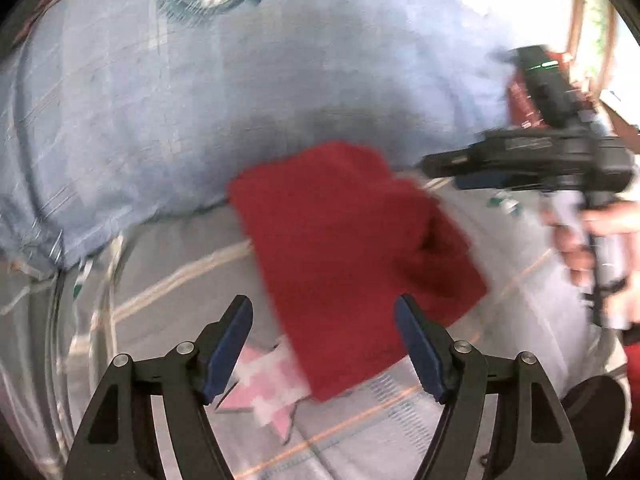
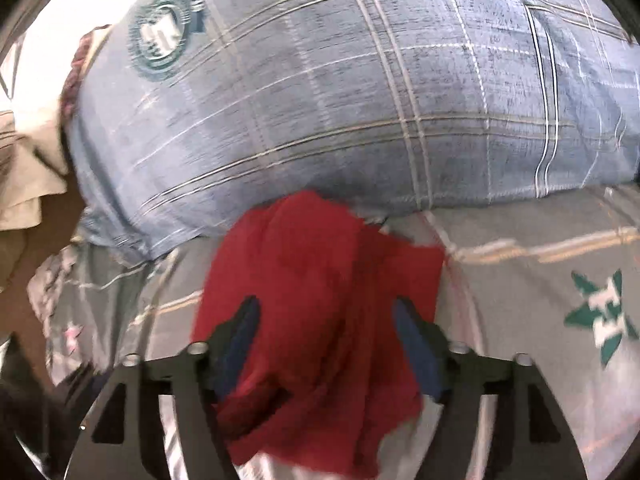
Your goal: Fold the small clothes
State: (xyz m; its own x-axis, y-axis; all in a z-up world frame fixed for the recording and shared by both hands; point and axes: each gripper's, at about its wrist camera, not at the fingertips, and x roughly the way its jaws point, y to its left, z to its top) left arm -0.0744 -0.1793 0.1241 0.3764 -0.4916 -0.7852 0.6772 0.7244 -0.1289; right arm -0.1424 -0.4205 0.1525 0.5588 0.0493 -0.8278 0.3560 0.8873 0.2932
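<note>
A small red garment (image 1: 352, 248) lies folded and rumpled on the grey bedsheet (image 1: 168, 264), its far edge against a blue plaid pillow (image 1: 200, 100). My left gripper (image 1: 324, 308) is open just short of the garment's near edge, and its pads touch nothing. In the right wrist view the red garment (image 2: 320, 280) fills the middle. My right gripper (image 2: 326, 304) hovers over it, open, with the cloth showing between the blue pads but not pinched. The left wrist view also shows the right gripper (image 1: 440, 164) at the garment's right corner, held by a hand (image 1: 600, 224).
The blue plaid pillow (image 2: 340, 100) blocks the far side. The grey sheet (image 2: 520, 300) carries a pink star print (image 1: 264, 392) and a green star print (image 2: 600, 320). Pale bedding (image 2: 24, 184) hangs at the bed's left edge.
</note>
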